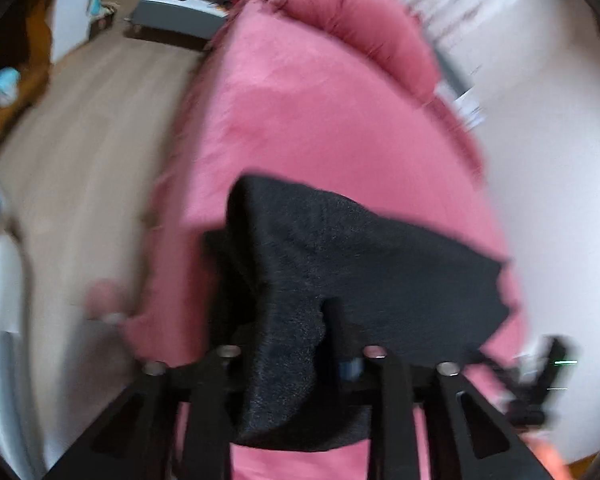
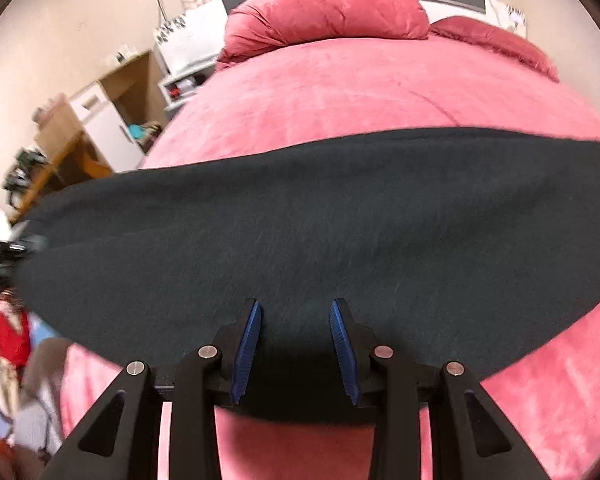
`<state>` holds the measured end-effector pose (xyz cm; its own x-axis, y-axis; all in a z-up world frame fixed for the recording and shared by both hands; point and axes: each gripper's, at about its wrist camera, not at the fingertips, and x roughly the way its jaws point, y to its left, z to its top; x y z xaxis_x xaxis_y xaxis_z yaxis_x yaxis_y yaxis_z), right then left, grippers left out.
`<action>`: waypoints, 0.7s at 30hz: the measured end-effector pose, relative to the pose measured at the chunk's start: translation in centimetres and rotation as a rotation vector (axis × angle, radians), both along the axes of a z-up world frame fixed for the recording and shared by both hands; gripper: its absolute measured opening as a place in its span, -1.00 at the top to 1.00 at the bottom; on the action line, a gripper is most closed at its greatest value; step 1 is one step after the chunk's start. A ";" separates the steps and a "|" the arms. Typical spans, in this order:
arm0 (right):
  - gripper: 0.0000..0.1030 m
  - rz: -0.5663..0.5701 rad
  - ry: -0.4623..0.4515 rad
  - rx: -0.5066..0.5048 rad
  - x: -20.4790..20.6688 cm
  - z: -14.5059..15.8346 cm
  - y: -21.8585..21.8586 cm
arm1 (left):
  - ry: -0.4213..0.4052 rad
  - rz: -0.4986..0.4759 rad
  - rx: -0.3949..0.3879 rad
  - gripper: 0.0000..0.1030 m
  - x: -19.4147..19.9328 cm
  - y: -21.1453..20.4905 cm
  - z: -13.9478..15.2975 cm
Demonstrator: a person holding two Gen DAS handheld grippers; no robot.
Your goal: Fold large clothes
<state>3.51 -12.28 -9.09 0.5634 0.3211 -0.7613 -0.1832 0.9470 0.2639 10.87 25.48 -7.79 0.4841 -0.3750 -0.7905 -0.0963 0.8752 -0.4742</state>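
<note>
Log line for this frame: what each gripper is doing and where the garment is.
left gripper: shut on dark garment edge | right gripper: open over garment, not gripping | garment: spread on pink bedspread | fold: underway

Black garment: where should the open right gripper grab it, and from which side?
Take the black garment at its near edge, coming in low from the foot of the pink bed. That hem lies flat between the right gripper jaws, while the left gripper seems to hold the bunched left end.

Black claw (image 2: 296, 350), blue ribbed pads (image 2: 249, 350), seemingly silver screws
</note>
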 end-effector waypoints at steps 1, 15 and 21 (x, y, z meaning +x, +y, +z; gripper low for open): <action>0.29 -0.012 0.006 0.019 -0.7 -0.2 -0.8 | 0.034 0.031 0.061 -0.16 -0.3 0.1 -1.5; 0.18 -0.140 0.152 0.318 -1.9 -5.9 -8.8 | -0.016 0.162 -0.123 0.35 -3.0 0.8 -2.6; 0.15 -0.110 -0.046 0.538 -0.3 -2.7 -9.7 | -0.015 0.118 -0.027 0.47 -1.4 -0.1 -0.5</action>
